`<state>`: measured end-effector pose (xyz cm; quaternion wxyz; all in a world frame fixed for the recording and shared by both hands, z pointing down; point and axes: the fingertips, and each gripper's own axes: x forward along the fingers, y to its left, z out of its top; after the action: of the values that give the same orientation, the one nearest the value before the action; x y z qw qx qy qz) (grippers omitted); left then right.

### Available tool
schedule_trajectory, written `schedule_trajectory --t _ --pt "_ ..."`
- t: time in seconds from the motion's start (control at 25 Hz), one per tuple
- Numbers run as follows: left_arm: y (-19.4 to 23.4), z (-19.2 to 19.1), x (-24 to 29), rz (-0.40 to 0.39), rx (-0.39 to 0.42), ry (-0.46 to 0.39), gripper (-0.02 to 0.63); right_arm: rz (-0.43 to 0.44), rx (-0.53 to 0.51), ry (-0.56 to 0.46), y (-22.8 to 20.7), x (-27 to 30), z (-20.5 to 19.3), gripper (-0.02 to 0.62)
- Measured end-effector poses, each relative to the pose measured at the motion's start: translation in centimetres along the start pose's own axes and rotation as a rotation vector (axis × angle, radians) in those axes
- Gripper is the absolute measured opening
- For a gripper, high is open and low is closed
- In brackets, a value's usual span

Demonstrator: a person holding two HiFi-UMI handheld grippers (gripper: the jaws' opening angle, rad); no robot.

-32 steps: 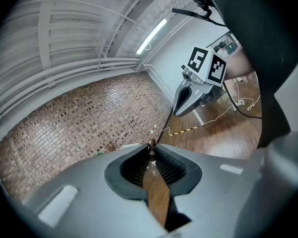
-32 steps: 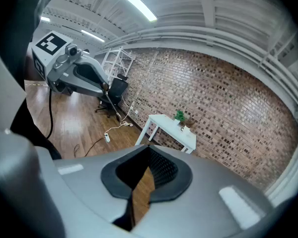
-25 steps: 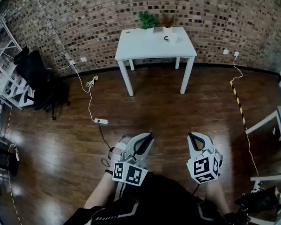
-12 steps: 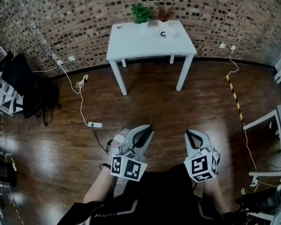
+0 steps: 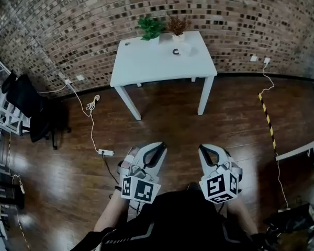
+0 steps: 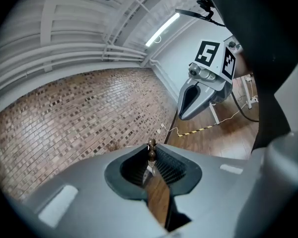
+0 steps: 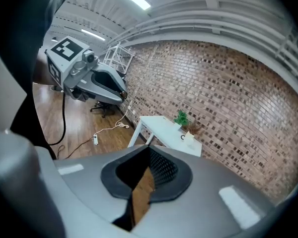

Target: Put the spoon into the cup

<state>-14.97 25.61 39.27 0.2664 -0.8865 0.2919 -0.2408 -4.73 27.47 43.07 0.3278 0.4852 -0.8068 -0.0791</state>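
The white bench (image 5: 146, 69) stands far off by the brick wall (image 5: 68, 30), well apart from both grippers. The left gripper (image 5: 159, 148) has its jaws pinched narrowly on the spoon (image 6: 151, 152). The right gripper (image 5: 203, 150) has its jaws together, empty. The pale cup (image 5: 188, 49) sits far right on the bench.

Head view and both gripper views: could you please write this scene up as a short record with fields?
Setting: wooden floor, brick wall behind
Table: white table against the wall, well ahead of both tongs
On table: two potted plants, a pale cup, a small dark curved thing
Left tongs: closed on a thin brown-tipped thing, apparently the spoon
Right tongs: tips together, nothing between them
Task state: spoon not yet in the cup
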Motion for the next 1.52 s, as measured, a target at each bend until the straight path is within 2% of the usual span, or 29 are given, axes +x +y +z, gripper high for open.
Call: schedule_trajectory --t 0.24,0.48,0.64,0.92,1.16,1.32,1.52 --pt "2.7 0.7 5.8 0.061 -0.034 0.066 0.040 0.063 0.025 -0.053 -5.5 2.9 -1.1 0.006" --pt "4.1 0.9 9.4 0.067 -0.038 0.078 0.040 0.072 0.037 -0.043 -9.5 5.7 -2.7 0.006" --pt "5.7 -0.5 10.8 0.041 -0.008 0.056 0.041 0.031 0.068 -0.047 -11.2 8.6 -2.2 0.006" --pt "11.2 -4.5 13.6 -0.037 0.012 -0.021 0.041 -0.117 0.114 -0.004 -15.5 13.5 1.2 0.006" --pt "17.1 -7.4 16.2 -0.065 0.031 -0.087 0.041 -0.198 0.096 0.045 -17.5 18.1 3.8 0.006" --pt "18.5 -9.0 18.1 -0.100 0.035 -0.090 0.041 -0.211 0.126 0.048 -18.2 20.2 3.8 0.006" --pt "19.1 -8.1 22.5 -0.099 0.051 -0.083 0.040 -0.174 0.107 0.029 -20.7 22.2 2.7 0.006"
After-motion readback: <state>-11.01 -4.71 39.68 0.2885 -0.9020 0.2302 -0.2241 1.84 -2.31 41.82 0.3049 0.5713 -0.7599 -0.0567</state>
